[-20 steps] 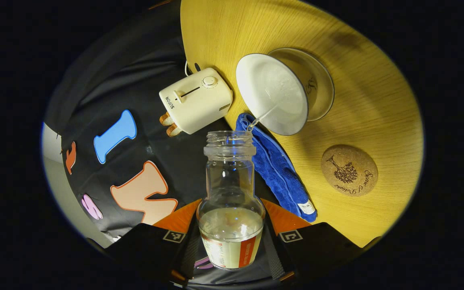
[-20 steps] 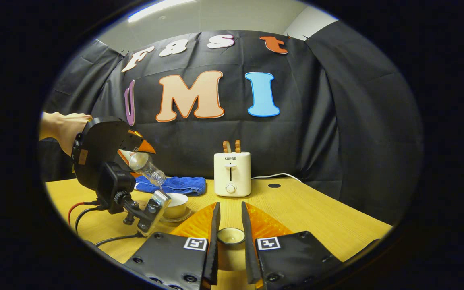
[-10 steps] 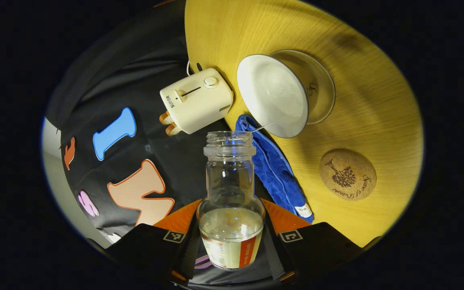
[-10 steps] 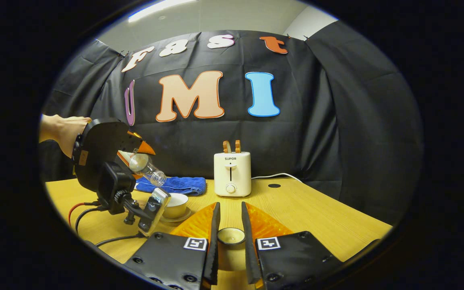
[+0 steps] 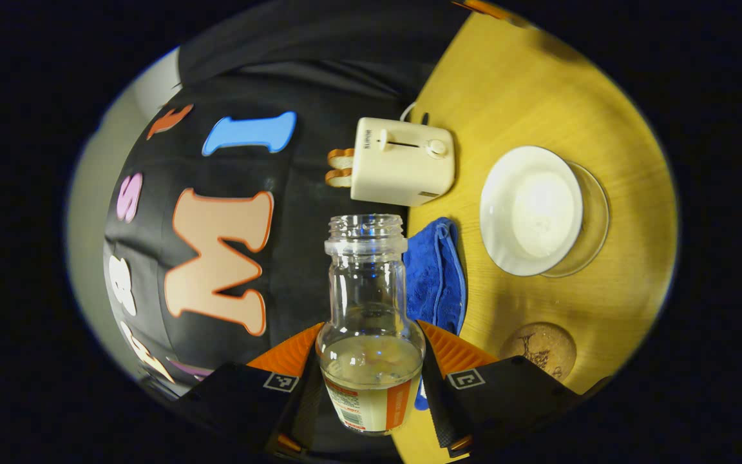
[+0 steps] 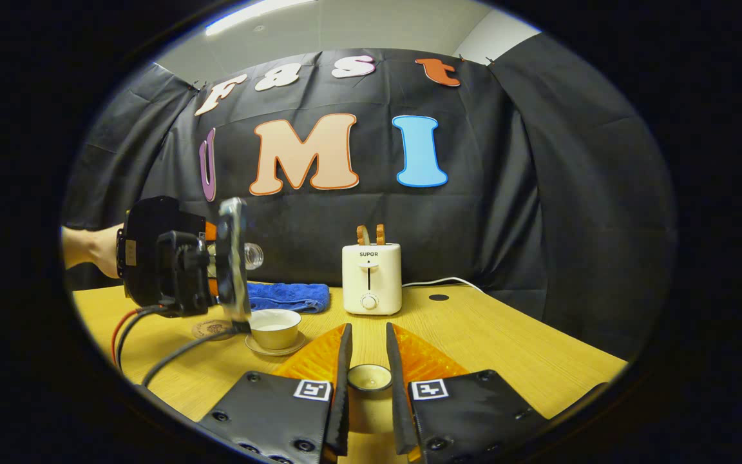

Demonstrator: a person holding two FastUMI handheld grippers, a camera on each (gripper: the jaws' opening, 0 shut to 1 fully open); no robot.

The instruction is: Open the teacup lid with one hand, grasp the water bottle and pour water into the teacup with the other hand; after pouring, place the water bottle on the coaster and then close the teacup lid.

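My left gripper (image 5: 371,335) is shut on the clear water bottle (image 5: 370,303), which has water in its lower part and an uncapped mouth. No water runs from it. The white teacup (image 5: 531,209) stands uncovered on a glass saucer (image 5: 596,216), apart from the bottle's mouth, with liquid inside. The round cork coaster (image 5: 538,348) lies bare near the cup. In the right gripper view, my right gripper (image 6: 368,331) is shut on the small teacup lid (image 6: 370,379), held above the table. The left gripper (image 6: 216,251) hovers left of the teacup (image 6: 274,324), the bottle (image 6: 253,254) lying about level.
A cream toaster (image 6: 371,277) with two slices stands at the back by the black cloth wall. A folded blue cloth (image 6: 287,296) lies left of it. Cables (image 6: 152,351) trail from the left gripper over the wooden table (image 6: 506,348). A hand (image 6: 91,248) holds that gripper.
The thin stream of water into the teacup has stopped. My left gripper rolled the bottle back from its downward tilt and drew off the cup. The right gripper and lid stayed still.
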